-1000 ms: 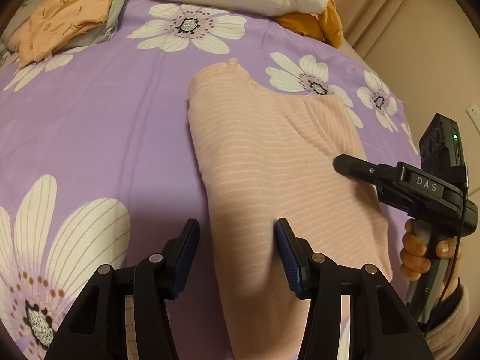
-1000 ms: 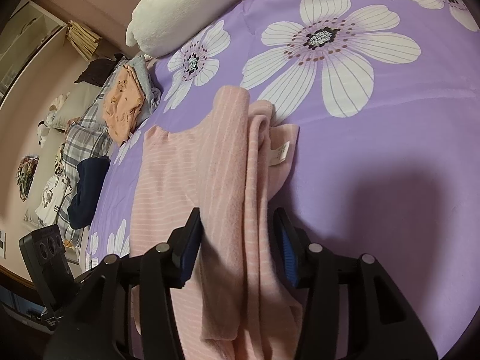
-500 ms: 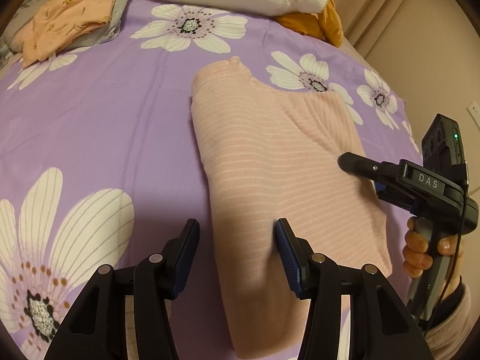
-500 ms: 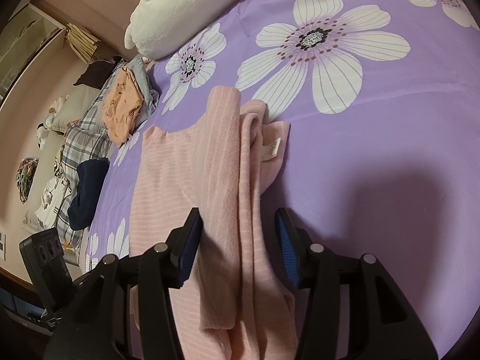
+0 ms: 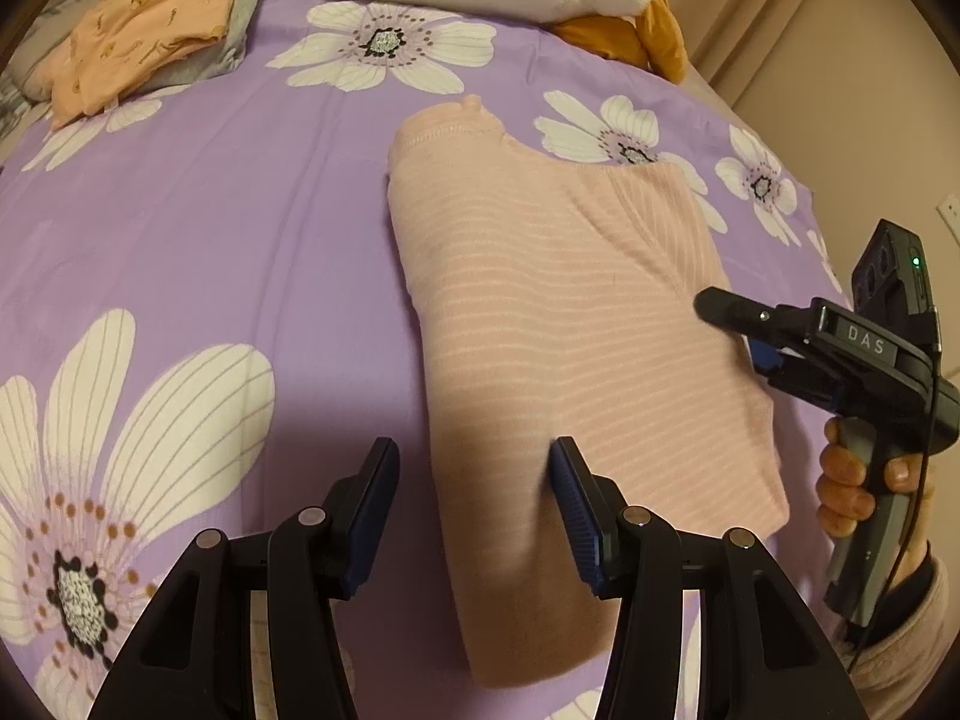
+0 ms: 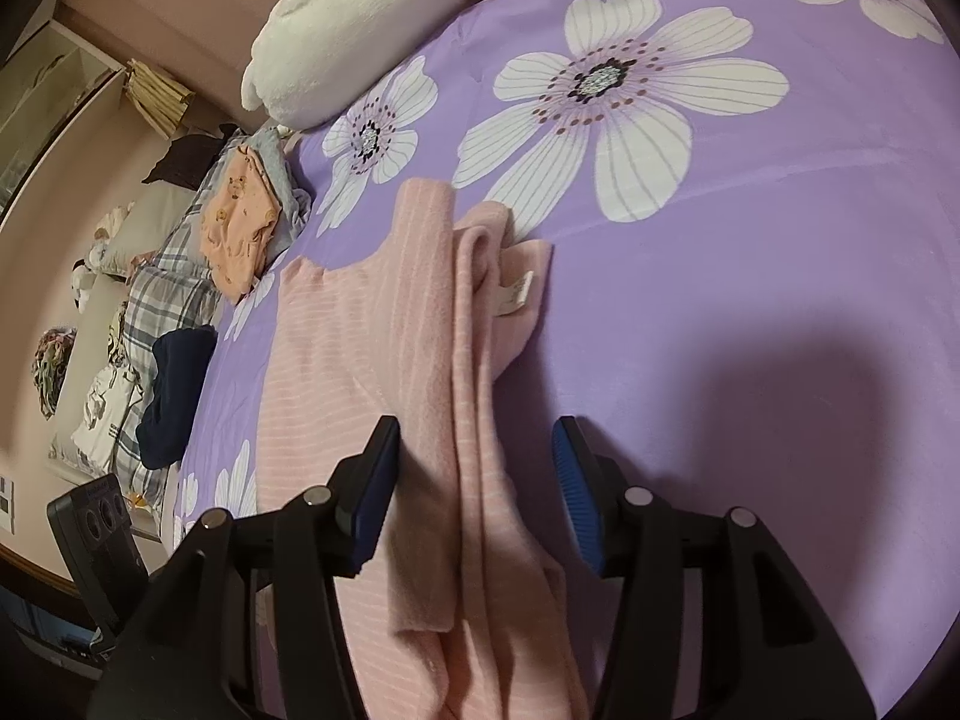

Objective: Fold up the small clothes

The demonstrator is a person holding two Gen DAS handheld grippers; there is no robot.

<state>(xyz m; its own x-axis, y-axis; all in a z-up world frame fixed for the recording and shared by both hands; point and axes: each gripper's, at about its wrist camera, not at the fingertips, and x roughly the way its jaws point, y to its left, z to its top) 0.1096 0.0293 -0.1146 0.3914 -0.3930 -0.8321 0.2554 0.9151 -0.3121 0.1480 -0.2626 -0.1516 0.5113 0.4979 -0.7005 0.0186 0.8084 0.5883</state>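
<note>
1. Pink striped knit garment [image 5: 570, 324], part-folded, flat on purple floral bedspread [image 5: 210, 228].
2. L gripper [image 5: 474, 480]: jaws apart, over garment's near edge, nothing clamped.
3. R gripper [image 6: 477, 480]: jaws opening, fabric folds between, pads not pressing.

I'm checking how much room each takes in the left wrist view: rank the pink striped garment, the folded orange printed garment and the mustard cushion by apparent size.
1. Pink striped garment, largest, though nearest.
2. Folded orange printed garment.
3. Mustard cushion, smallest, partly hidden.

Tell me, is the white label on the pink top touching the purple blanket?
Apart. In the right wrist view the label lies on the pink top, with pink cloth between it and the blanket.
</note>
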